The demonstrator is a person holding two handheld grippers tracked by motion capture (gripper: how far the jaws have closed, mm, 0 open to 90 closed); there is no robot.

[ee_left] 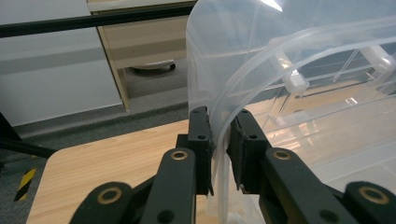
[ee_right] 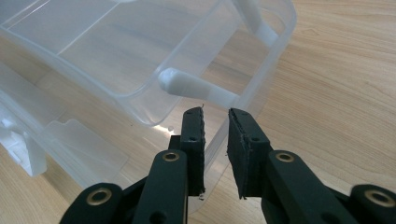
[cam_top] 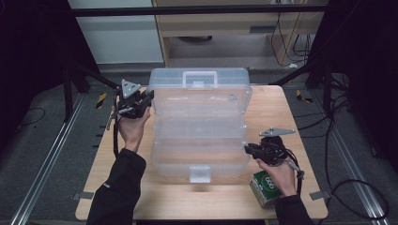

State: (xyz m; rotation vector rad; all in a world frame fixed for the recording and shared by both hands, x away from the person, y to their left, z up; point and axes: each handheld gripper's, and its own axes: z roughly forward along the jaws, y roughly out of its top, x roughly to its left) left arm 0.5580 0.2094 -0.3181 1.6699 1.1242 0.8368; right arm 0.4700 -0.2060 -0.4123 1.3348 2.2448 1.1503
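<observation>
The left tool (ee_left: 220, 151) is pinching the thin curved rim of the large clear plastic tiered storage box (cam_top: 199, 124), its jaws drawn narrow with the translucent wall caught between the pads at the box's far left corner, where the person's left hand (cam_top: 132, 127) is holding it up beside the lid. The right tool (ee_right: 215, 149) is standing at a narrow gap around the lower edge of the box's near right corner, just under the white hinge peg (ee_right: 196, 87); whether its pads are actually bearing on the plastic cannot be told. The box itself is sitting unfolded in the middle of the light wooden surface (cam_top: 277, 108), its trays stepped out toward the person, its white carry handle (cam_top: 200, 78) at the far side and its white latch (cam_top: 200, 174) at the near edge. A small green and white carton (cam_top: 265, 187) is lying on the surface just beside the right hand (cam_top: 280, 174). From here the likeliest trouble seems to be slipping: the wall is slick, thin and curved, so an uneven pull could slide it out of the left pads, and the tiers could drop shut or twist. A lift on one corner alone could also skew the box across the surface and push it against the carton.
</observation>
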